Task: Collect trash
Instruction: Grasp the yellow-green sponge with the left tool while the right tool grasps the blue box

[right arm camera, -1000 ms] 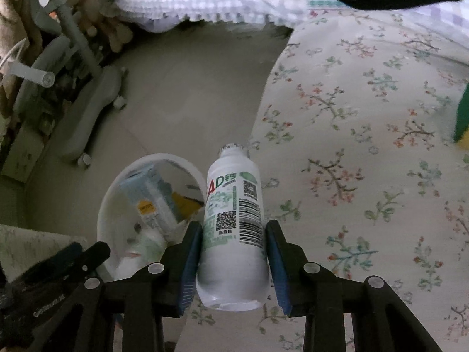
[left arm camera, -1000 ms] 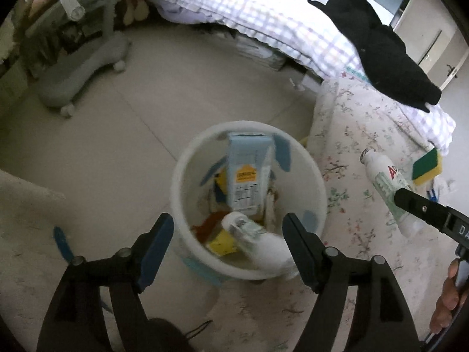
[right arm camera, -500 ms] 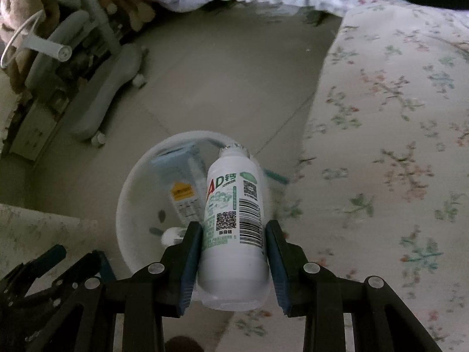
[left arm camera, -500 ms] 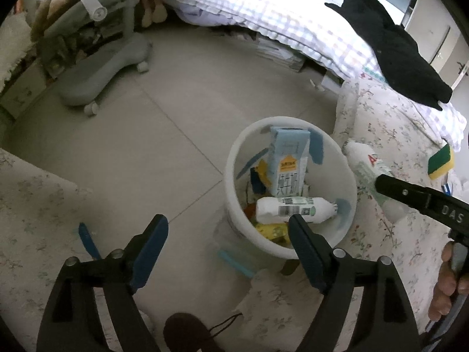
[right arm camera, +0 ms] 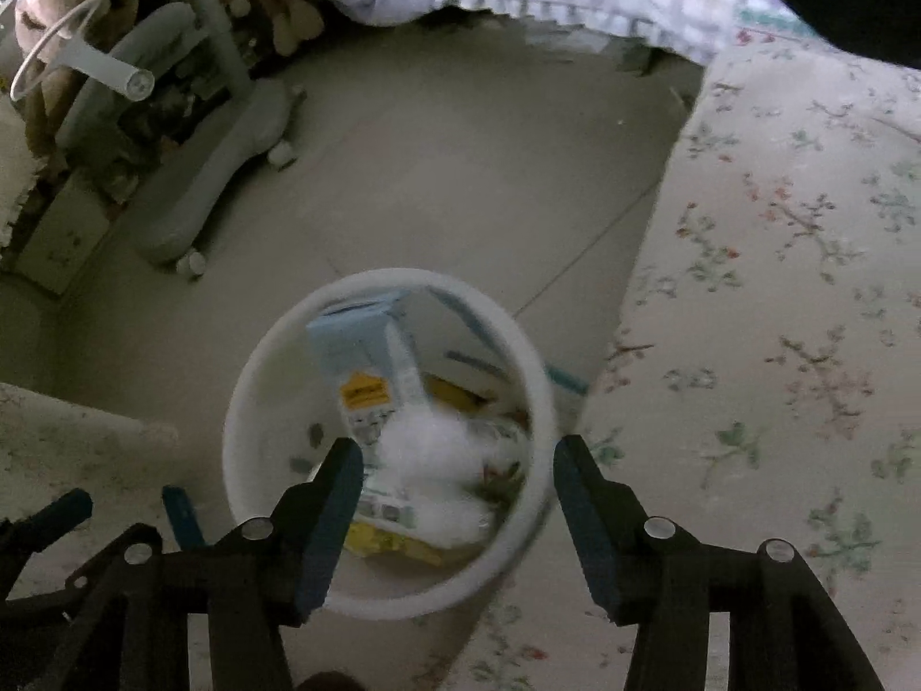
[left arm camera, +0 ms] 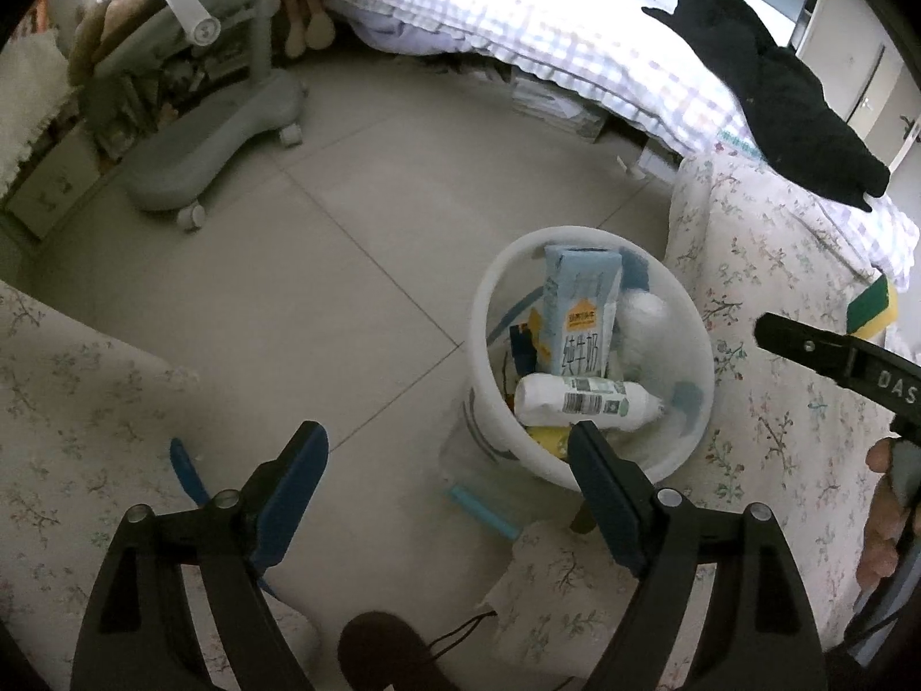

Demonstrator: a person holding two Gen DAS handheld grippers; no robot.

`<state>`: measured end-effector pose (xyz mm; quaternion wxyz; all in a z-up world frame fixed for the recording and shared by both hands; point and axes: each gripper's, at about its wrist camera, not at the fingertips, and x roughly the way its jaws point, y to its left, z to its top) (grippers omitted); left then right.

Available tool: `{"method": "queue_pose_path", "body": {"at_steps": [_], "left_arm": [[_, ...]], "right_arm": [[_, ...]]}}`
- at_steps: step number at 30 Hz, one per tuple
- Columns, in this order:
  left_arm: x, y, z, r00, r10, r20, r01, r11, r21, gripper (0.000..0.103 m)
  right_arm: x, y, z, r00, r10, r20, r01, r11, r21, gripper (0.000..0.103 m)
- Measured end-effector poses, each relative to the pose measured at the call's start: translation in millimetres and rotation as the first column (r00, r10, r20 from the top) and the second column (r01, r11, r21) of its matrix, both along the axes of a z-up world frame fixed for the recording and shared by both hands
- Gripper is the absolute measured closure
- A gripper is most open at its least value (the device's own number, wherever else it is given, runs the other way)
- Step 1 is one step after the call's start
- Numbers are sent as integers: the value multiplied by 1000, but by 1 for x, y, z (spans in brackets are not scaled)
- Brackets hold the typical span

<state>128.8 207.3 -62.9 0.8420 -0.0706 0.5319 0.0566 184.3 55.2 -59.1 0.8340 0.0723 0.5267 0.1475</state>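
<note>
White plastic bin (left arm camera: 593,357) on the floor holds a pale blue milk carton (left arm camera: 581,316) marked 纯牛奶 and a white barcoded bottle (left arm camera: 581,400) lying across; the left gripper (left arm camera: 449,455) gapes wide, empty. From the right wrist, the right gripper (right arm camera: 457,463) is opening, empty, above a blurred white bottle (right arm camera: 432,460) inside the bin (right arm camera: 253,414).

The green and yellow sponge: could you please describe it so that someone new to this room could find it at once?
Start at the floral-covered surface right of the white bin on the tiled floor. The sponge lies near that cover's far right edge, below the black garment. It is the only block there with a green top over yellow.
</note>
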Motion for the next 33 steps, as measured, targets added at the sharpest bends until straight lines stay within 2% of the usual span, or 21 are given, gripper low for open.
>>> {"method": "queue_pose_path", "body": {"at_steps": [6, 9, 15, 18, 26, 28, 33], "left_arm": [[0, -15, 7, 999, -28, 16, 28, 1000, -12, 15], [2, -30, 11, 998, -54, 26, 54, 998, -13, 15], [8, -61, 17, 995, -96, 37, 97, 995, -25, 15], [12, -83, 23, 992, -117, 52, 119, 992, -33, 11], [23, -143, 29, 982, -170, 85, 175, 983, -61, 8], [27, -163, 29, 977, -193, 93, 199, 978, -64, 5], [31, -209, 32, 962, -231, 145, 244, 967, -79, 4]], "right_arm": [[-7, -35, 11, 999, -48, 14, 48, 998, -30, 37], [-13, -58, 19, 996, -78, 36, 80, 995, -56, 30], [-25, -119, 30, 985, -159, 66, 164, 982, -93, 23], [-30, -152, 32, 975, -210, 69, 217, 970, -106, 22], [-45, -236, 35, 935, -352, 52, 355, 931, -88, 22], [-51, -257, 38, 923, -380, 59, 384, 919, -88, 21], [-65, -300, 42, 890, -444, 105, 454, 884, -107, 21]]}}
